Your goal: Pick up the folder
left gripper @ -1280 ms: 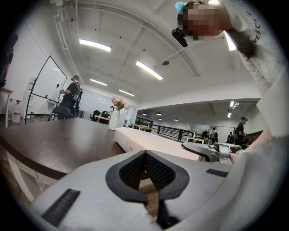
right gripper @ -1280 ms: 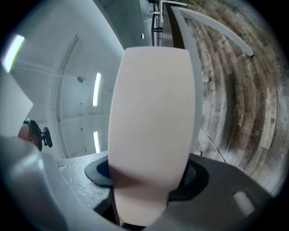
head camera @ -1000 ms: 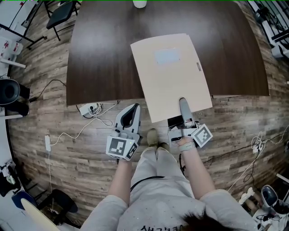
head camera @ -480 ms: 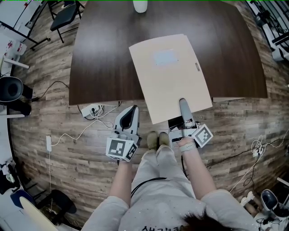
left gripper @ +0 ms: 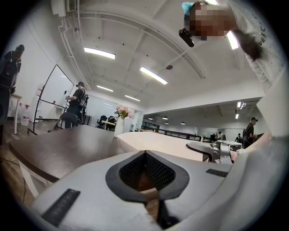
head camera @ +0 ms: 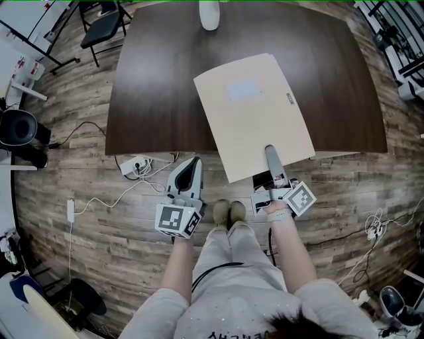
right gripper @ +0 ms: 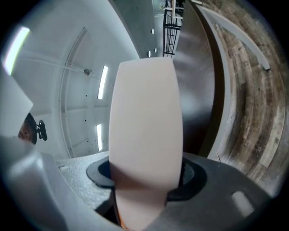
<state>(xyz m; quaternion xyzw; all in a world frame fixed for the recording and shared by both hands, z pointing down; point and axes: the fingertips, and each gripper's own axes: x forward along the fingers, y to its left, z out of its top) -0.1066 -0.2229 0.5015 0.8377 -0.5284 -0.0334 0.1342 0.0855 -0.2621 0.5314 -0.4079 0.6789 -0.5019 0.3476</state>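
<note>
A beige folder (head camera: 255, 112) with a pale label lies slanted over the near edge of the dark table (head camera: 159, 79), its near corner sticking out past the edge. My right gripper (head camera: 270, 153) is shut on that near edge, the upper jaw lying on top of the cover. In the right gripper view the folder (right gripper: 146, 135) runs straight out from between the jaws. My left gripper (head camera: 193, 161) hangs shut and empty over the floor, left of the folder and apart from it. From the left gripper view the folder (left gripper: 158, 142) shows beyond the closed tips.
A white vase (head camera: 209, 13) with flowers stands at the table's far edge. A power strip and white cables (head camera: 136, 162) lie on the wooden floor under the near table edge. Chairs (head camera: 103, 23) stand at the far left. People stand in the room's background.
The right gripper has risen a little with the folder still clamped in it. The left gripper has come up slightly too, still shut.
</note>
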